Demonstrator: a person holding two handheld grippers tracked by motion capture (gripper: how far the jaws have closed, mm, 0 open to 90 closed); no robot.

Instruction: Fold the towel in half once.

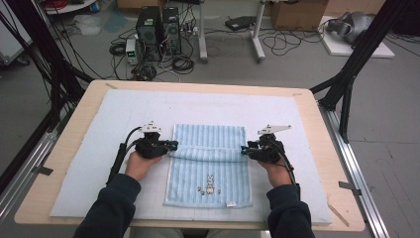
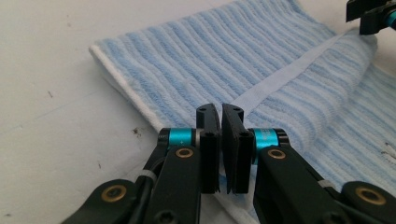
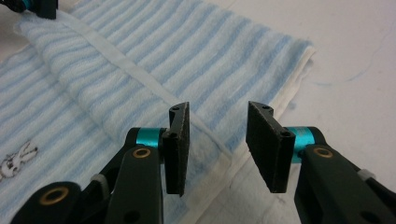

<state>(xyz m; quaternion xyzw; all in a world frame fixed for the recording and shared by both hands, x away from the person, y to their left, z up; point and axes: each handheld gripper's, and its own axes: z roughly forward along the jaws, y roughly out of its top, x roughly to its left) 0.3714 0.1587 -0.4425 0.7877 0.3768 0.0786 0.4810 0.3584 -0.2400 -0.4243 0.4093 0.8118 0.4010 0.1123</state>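
A light-blue striped towel with a small rabbit print lies flat on the mat, and a fold ridge with a white hem runs across its middle. My left gripper is at the ridge's left end. In the left gripper view its jaws are pressed almost together over the towel's white edge, pinching the hem. My right gripper is at the ridge's right end. Its jaws stand apart, straddling the towel's right edge without pressing it. The far gripper is the right one, and the left gripper appears in the right gripper view.
A pale padded mat covers most of the wooden table. Black frame posts stand at the table's far corners. Computers and cables sit on the floor beyond the far edge.
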